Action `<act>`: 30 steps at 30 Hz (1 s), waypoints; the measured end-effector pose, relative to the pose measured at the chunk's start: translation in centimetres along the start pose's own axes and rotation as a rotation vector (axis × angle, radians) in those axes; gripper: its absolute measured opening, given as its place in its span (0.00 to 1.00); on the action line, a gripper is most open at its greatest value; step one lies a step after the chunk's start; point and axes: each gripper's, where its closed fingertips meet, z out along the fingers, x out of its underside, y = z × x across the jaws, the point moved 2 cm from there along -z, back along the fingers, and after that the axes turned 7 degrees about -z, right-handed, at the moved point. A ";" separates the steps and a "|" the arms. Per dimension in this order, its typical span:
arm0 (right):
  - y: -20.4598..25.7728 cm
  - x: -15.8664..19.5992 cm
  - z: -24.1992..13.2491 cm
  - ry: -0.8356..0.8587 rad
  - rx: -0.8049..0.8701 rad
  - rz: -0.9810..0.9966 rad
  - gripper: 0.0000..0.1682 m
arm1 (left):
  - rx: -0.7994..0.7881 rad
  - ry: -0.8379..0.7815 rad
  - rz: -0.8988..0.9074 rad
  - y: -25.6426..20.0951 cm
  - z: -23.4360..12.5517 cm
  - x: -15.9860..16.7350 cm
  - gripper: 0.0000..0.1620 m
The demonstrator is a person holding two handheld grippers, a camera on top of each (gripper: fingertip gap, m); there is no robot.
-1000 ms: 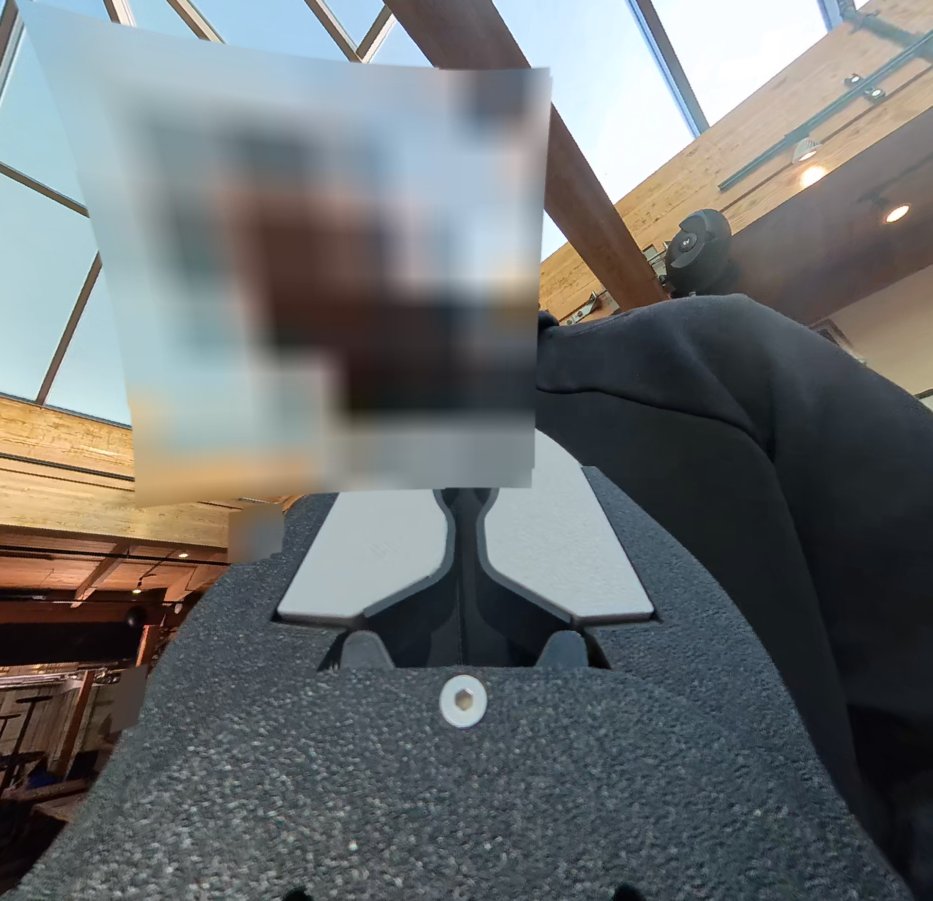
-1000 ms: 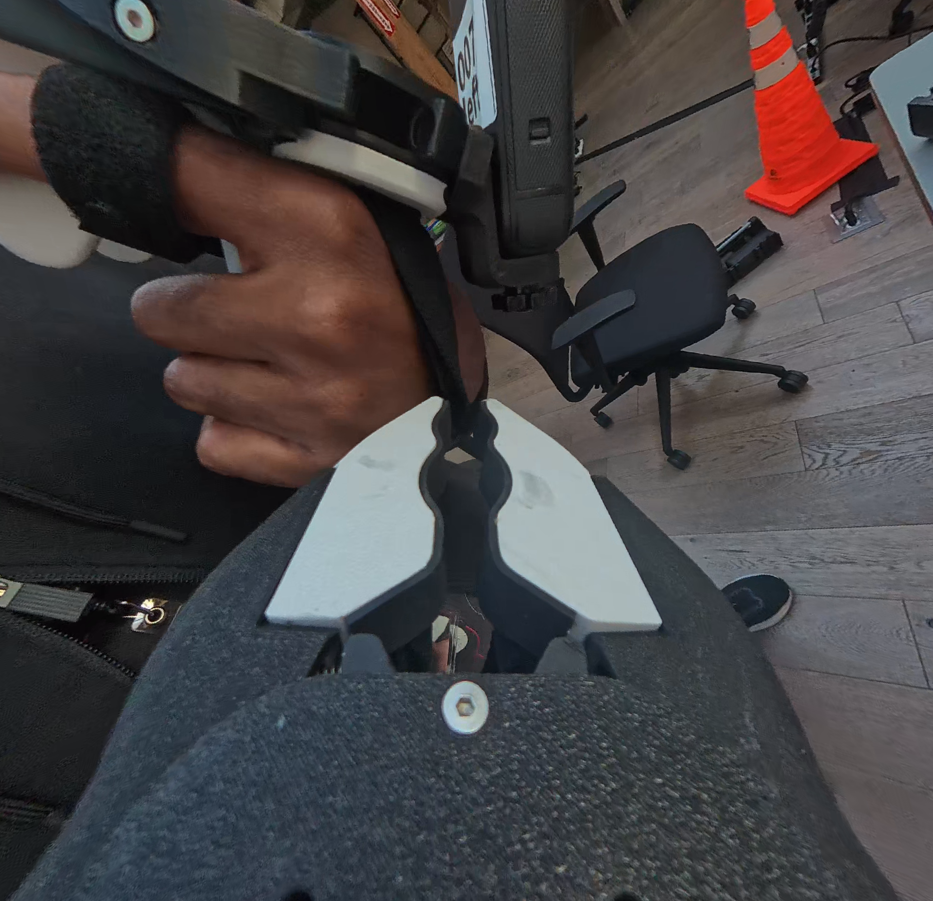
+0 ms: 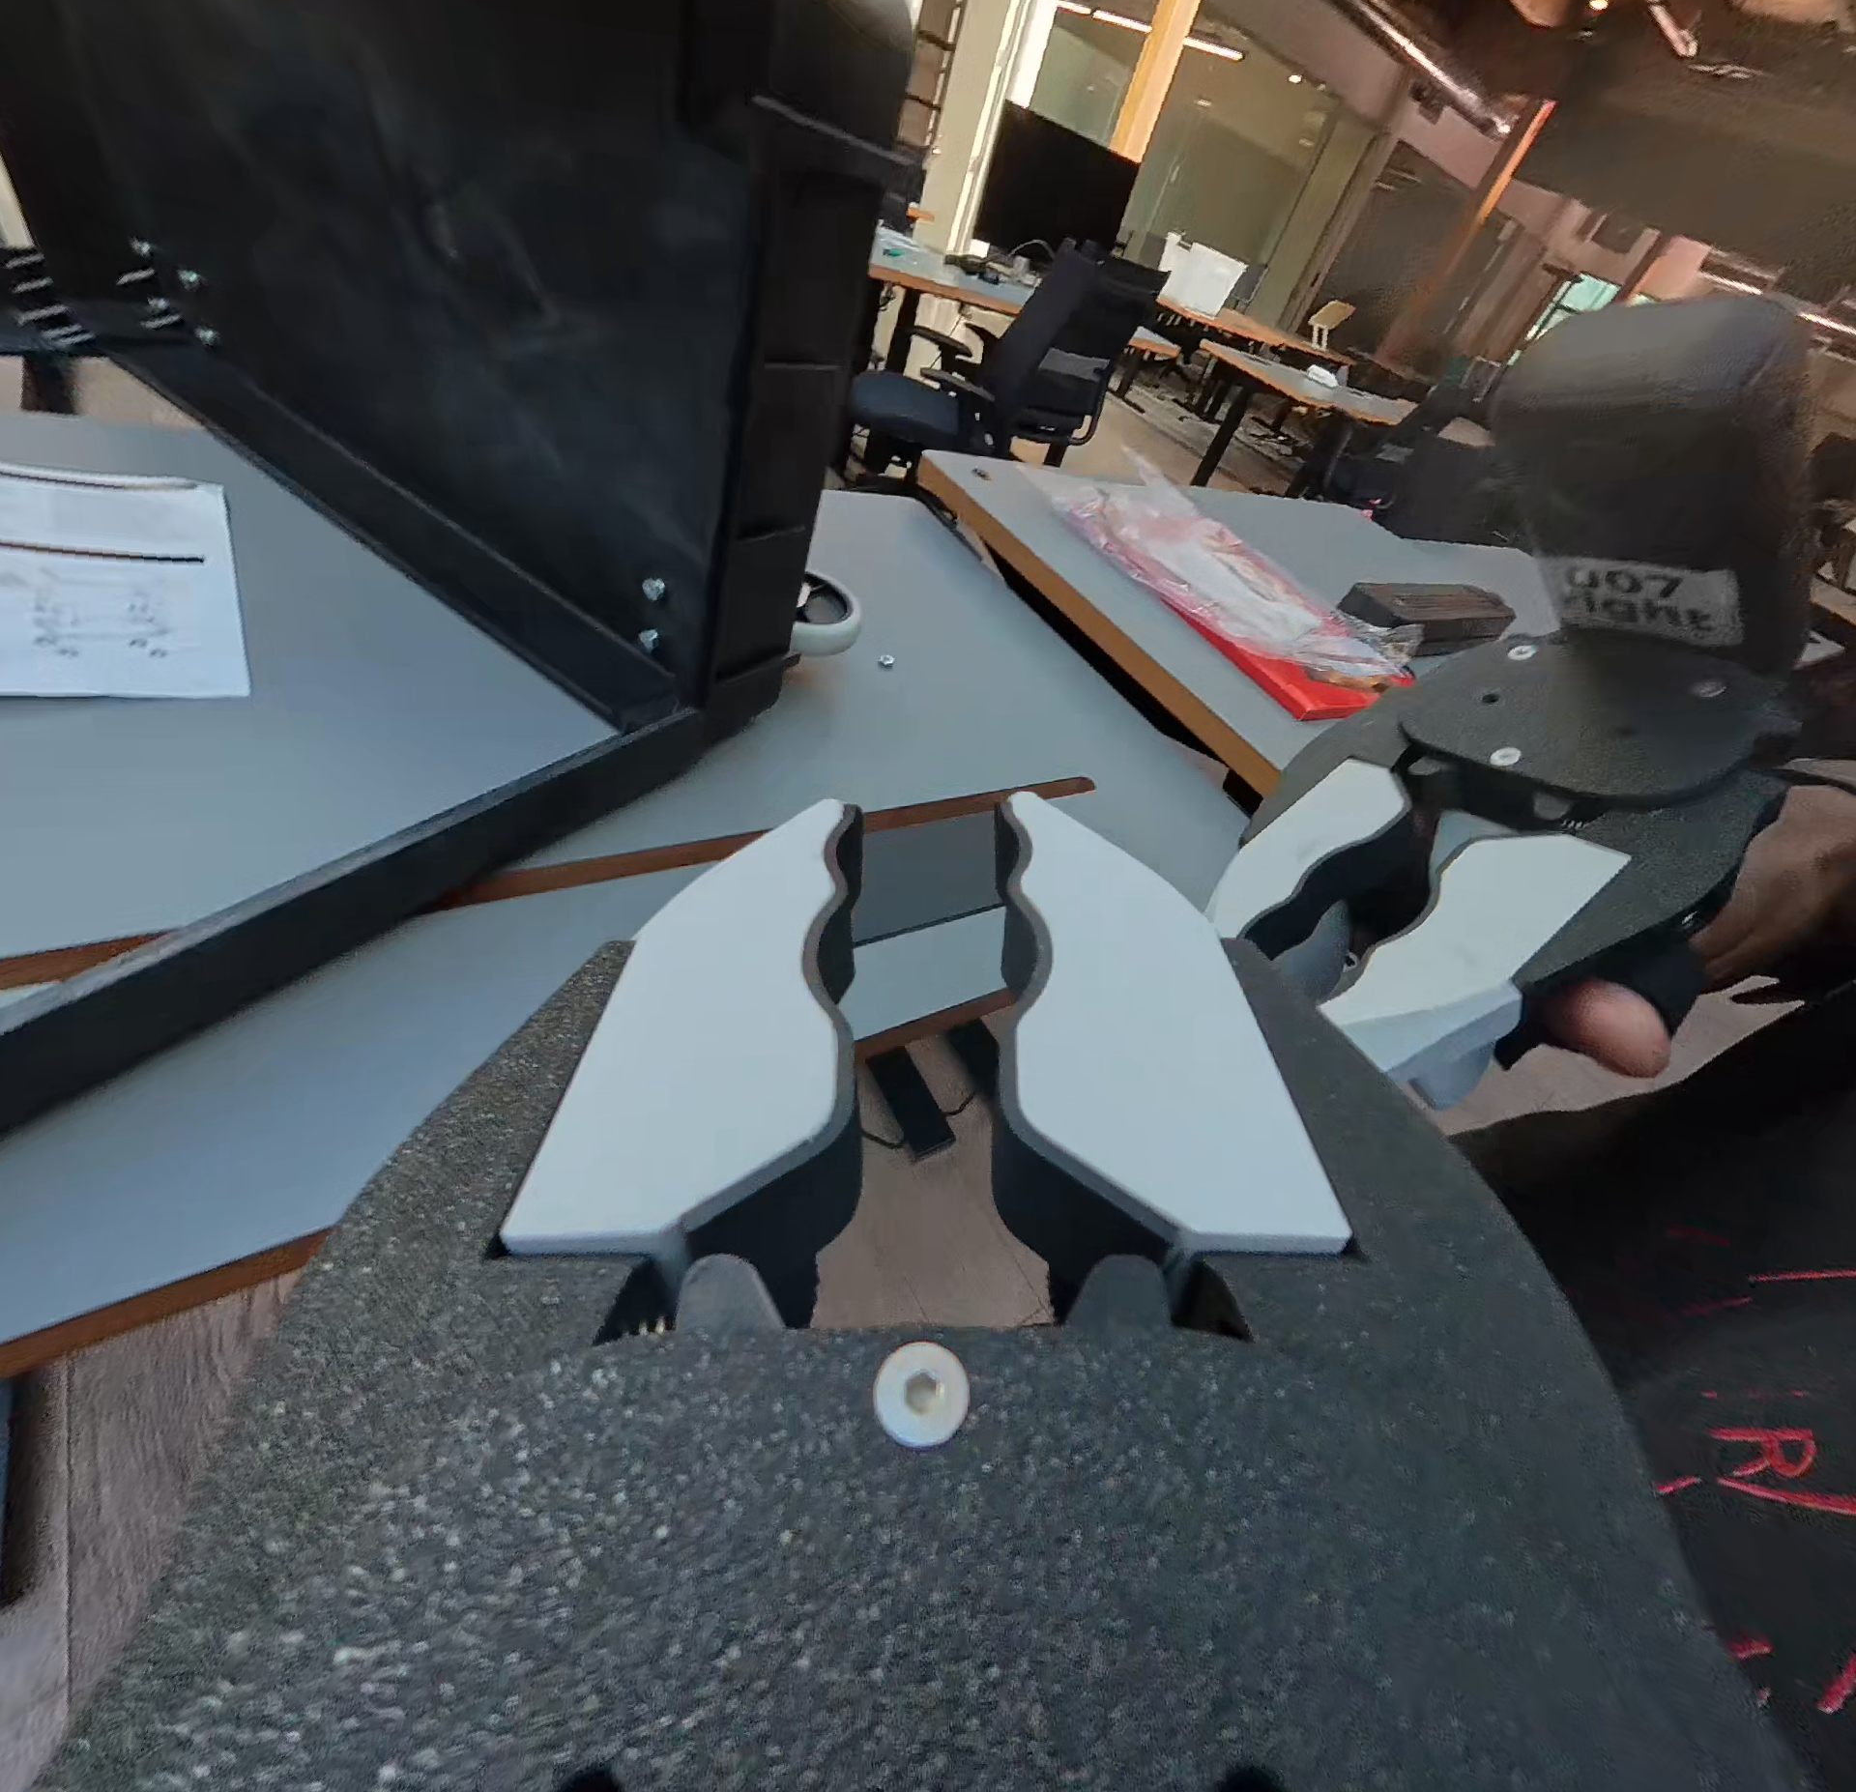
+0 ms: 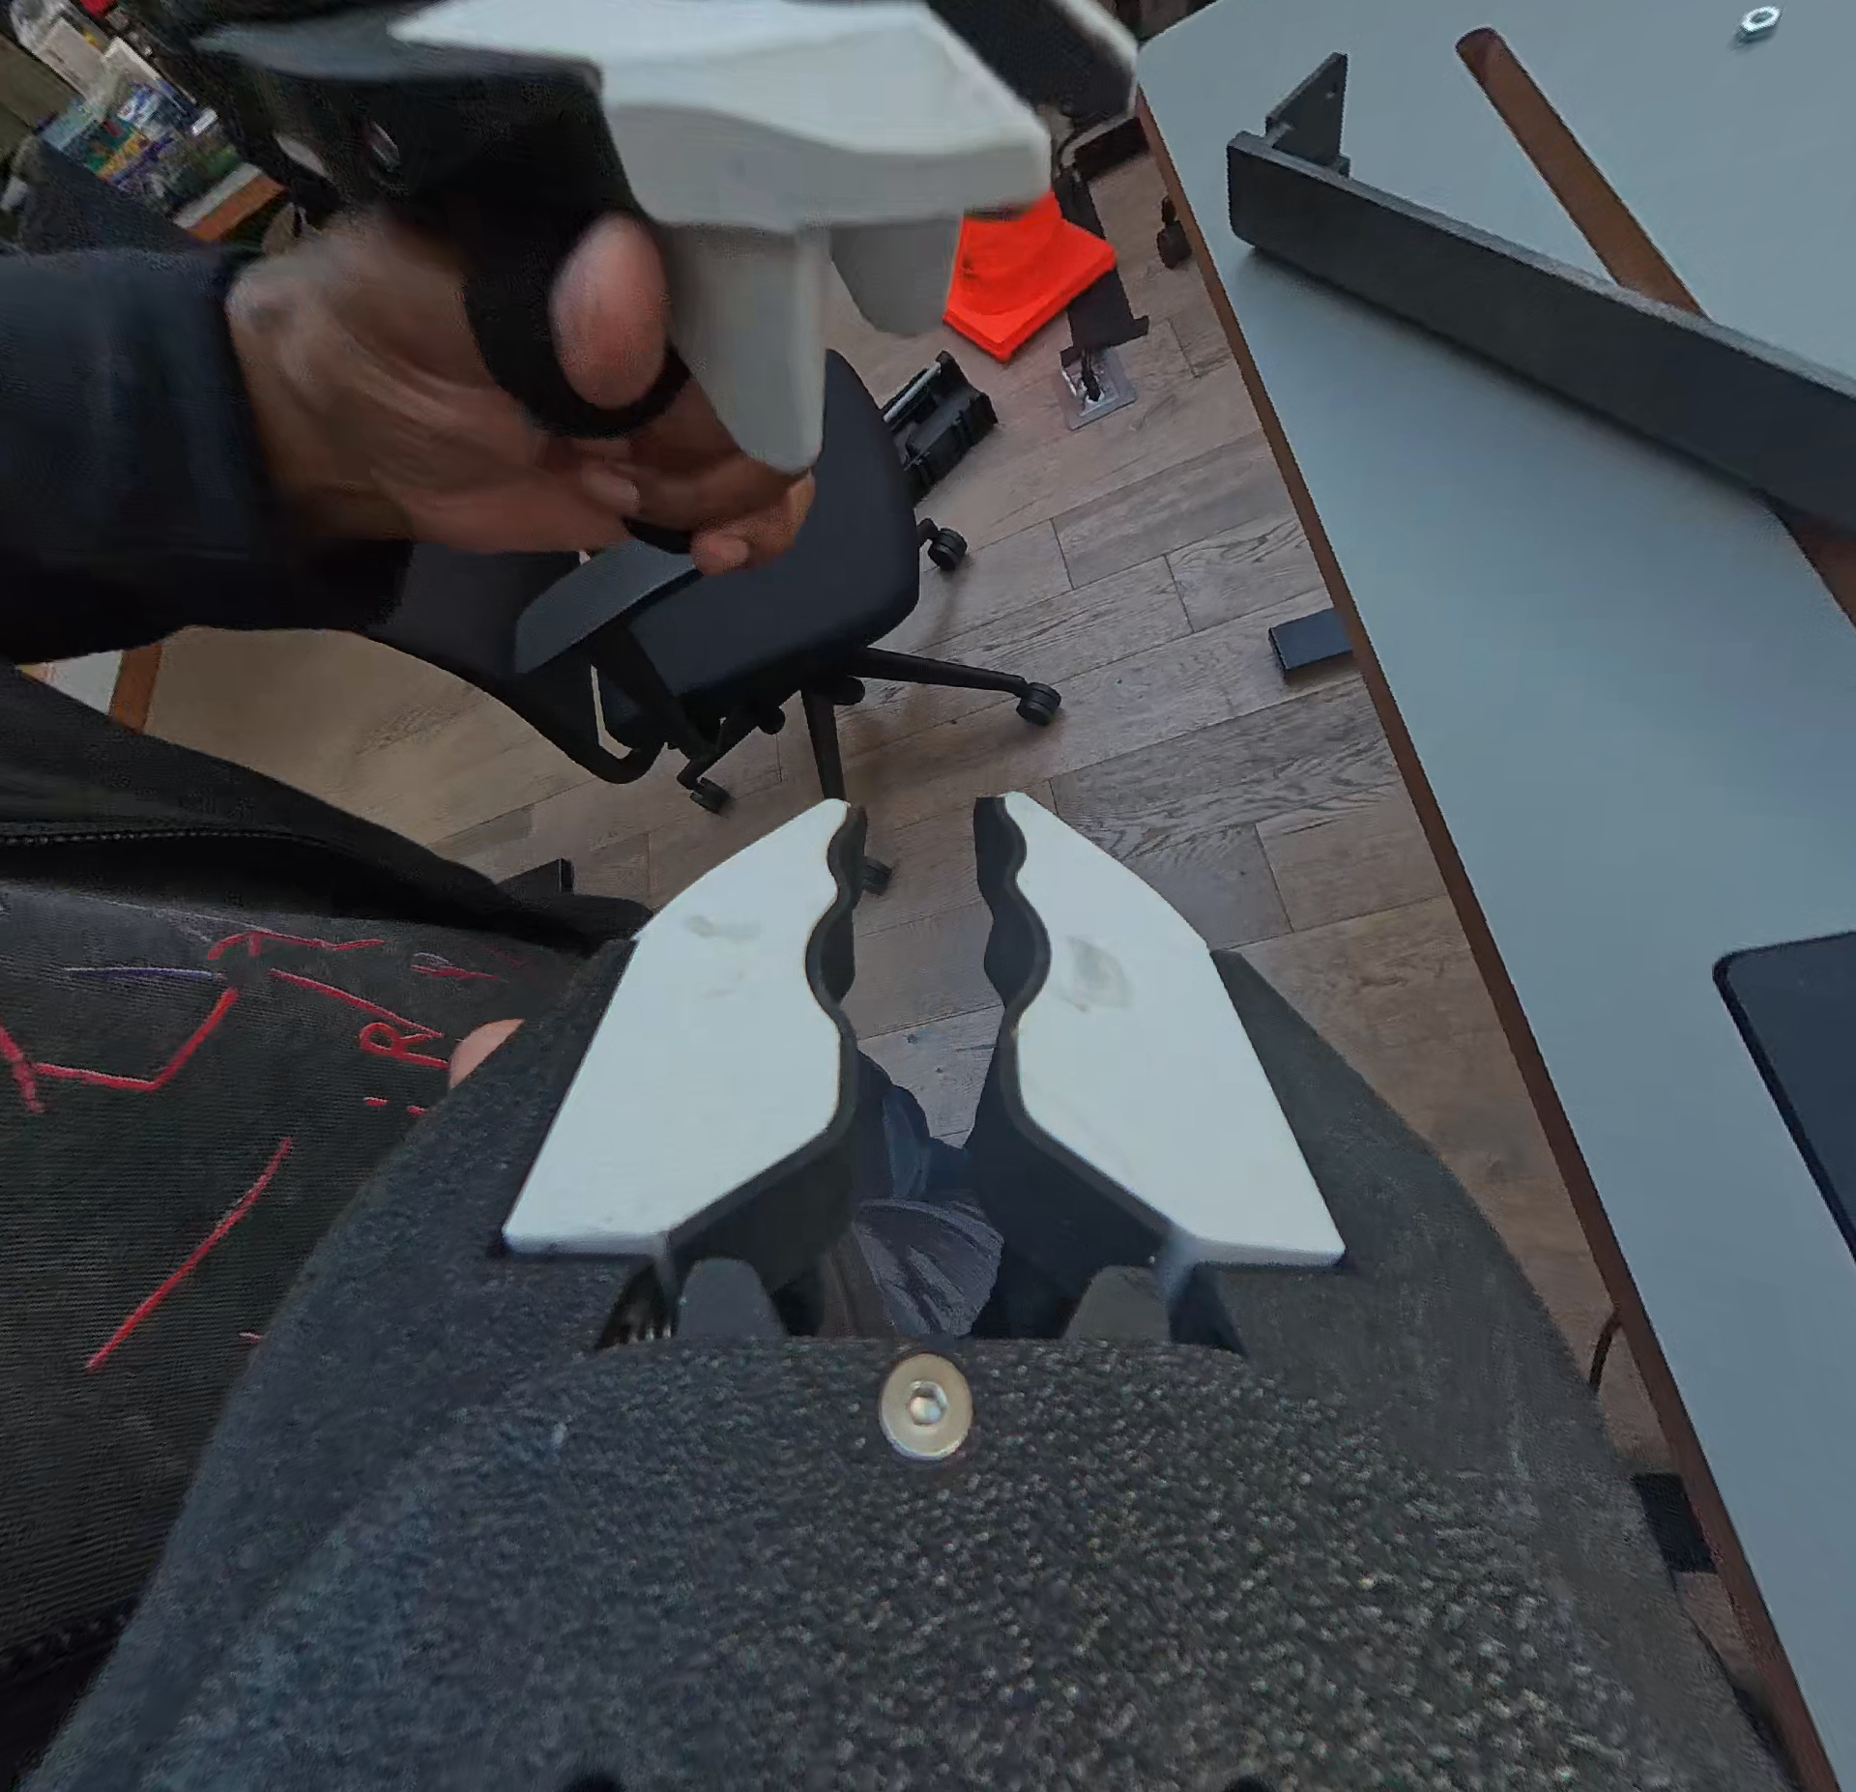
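My left gripper (image 3: pixel 926 810) is open and empty. It points over the front edge of a grey table (image 3: pixel 301 740), close to a large black panel with a frame (image 3: pixel 482 318) that stands tilted on it. My right gripper (image 4: pixel 919 808) is open and empty. It hangs over the wooden floor, beside the table's edge (image 4: pixel 1506 740). In the left wrist view it shows (image 3: pixel 1296 940) at the right, held by a hand. In the right wrist view a hand (image 4: pixel 422 418) holds the left gripper's grey handle (image 4: pixel 743 338) above, blurred.
A printed sheet (image 3: pixel 110 589), a small nut (image 3: pixel 885 659) and a white ring (image 3: pixel 834 629) lie on the table. A red packet (image 3: pixel 1235 599) lies on the neighbouring desk. A black office chair (image 4: pixel 763 599) and an orange cone (image 4: pixel 1024 268) stand on the floor. A black bar (image 4: pixel 1527 278) and a wooden rod (image 4: pixel 1577 177) lie on the table. The gap from one gripper's tips to the other's is roughly 10 cm. My left gripper's tips are some 35 cm from the black bar (image 4: pixel 1527 278).
The left gripper swung down from facing the skylight to facing the table, and its jaws opened. The right gripper's jaws opened and came away from the left gripper's strap.
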 end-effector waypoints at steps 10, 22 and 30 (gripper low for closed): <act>-7.5 -8.1 9.4 0.064 -0.137 -0.197 0.13 | -0.395 -0.005 -0.322 19.8 -9.1 4.0 0.17; -11.7 -23.0 20.4 -0.030 -0.281 -0.334 0.13 | -0.708 -0.254 -0.438 36.0 -20.7 -5.4 0.21; -15.4 -30.2 28.1 -0.060 -0.090 -0.263 0.13 | -0.724 -0.224 -0.466 51.8 -24.4 -8.8 0.22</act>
